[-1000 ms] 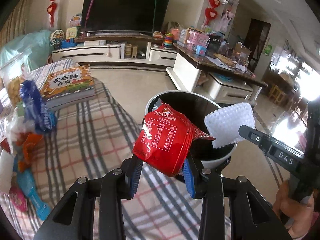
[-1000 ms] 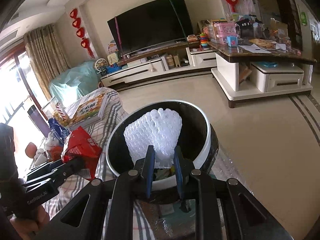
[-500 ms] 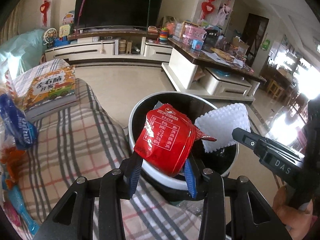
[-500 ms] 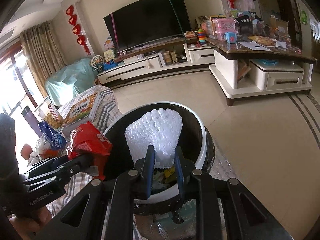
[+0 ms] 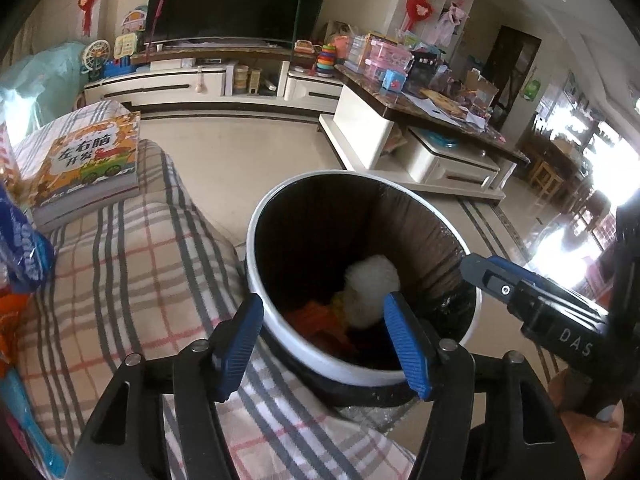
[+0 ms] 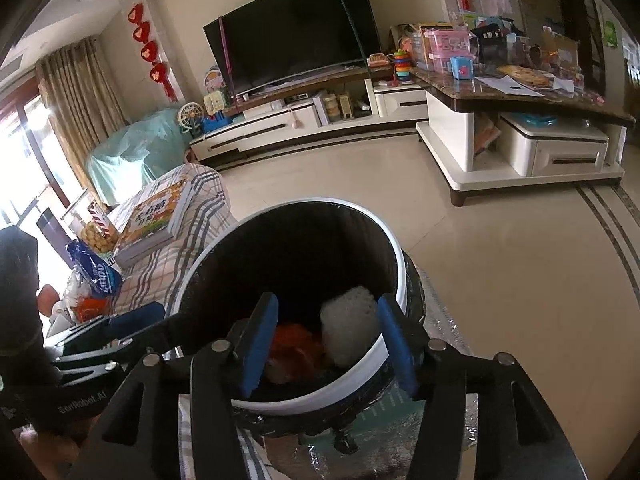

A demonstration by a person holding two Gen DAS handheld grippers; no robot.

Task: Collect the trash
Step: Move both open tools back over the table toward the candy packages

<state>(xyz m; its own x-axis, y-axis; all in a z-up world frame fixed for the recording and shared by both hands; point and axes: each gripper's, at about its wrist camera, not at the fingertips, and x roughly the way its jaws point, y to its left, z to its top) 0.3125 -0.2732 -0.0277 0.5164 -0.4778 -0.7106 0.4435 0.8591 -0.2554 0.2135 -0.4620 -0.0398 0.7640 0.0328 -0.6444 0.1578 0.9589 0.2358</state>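
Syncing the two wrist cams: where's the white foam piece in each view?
Left wrist: the white foam piece lies low inside the bin, right of centre, just left of the right blue pad of that claw.
Right wrist: white foam piece deep in the bin, lower centre, beside the right blue pad.
Shared landmark: the orange book on the plaid cloth.

My left-hand camera looks down along its blue fingers (image 5: 242, 344), close over the bin (image 5: 256, 280), checked cloth (image 5: 132, 264) to its left. My right-hand camera tilts down likewise, close above that bin (image 6: 402, 280). Both share its inside and the television (image 5: 240, 0) beyond.
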